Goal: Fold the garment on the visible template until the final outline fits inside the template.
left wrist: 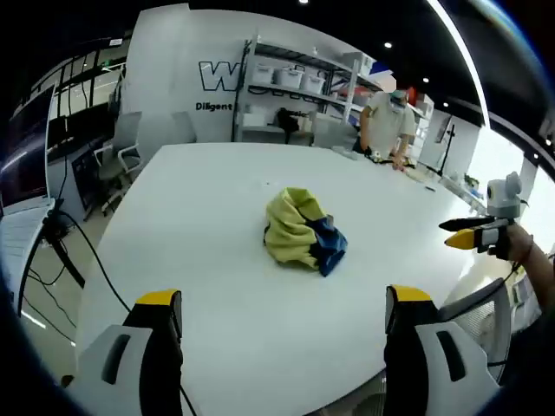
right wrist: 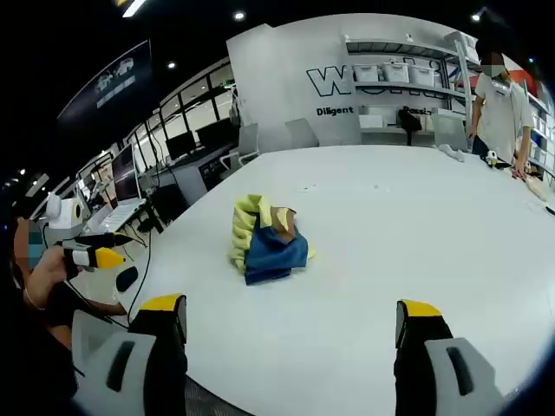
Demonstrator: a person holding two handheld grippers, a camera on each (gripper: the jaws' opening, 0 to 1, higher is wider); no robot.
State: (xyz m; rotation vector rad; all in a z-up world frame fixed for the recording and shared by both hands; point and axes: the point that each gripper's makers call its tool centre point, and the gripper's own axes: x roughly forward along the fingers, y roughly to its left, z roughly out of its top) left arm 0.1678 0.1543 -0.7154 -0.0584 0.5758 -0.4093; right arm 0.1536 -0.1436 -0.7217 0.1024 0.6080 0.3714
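So the garment [left wrist: 303,229] is just a crumpled yellow and blue heap sitting out on the big white table [left wrist: 199,217], nowhere near folded. In the left gripper view it lies ahead of the left gripper [left wrist: 284,305], a bit past the jaw tips and roughly centred between them, leaning slightly toward the right jaw. Those 2 yellow-tipped jaws are spread wide with nothing in them, only bare tabletop in the gap.

Same story in the right gripper view: the heap [right wrist: 264,240] sits ahead of the right gripper [right wrist: 290,315], closer to the left jaw's side than the right one, well clear of both tips. Jaws wide apart here too, holding nothing. From this side you see more of the blue part facing the camera, with the yellow bunched behind and on top.

Each gripper pops up in the other's view. The right gripper shows at the far right edge of the left gripper view [left wrist: 475,234], held by a hand off the table edge, its yellow tips close together from that angle. The left one shows at the far left of the right gripper view [right wrist: 97,251], also off the table edge.

Beyond the jaws at the far end, a person [left wrist: 387,126] stands leaning over the table, with shelving [left wrist: 299,82] holding bins against the back wall.
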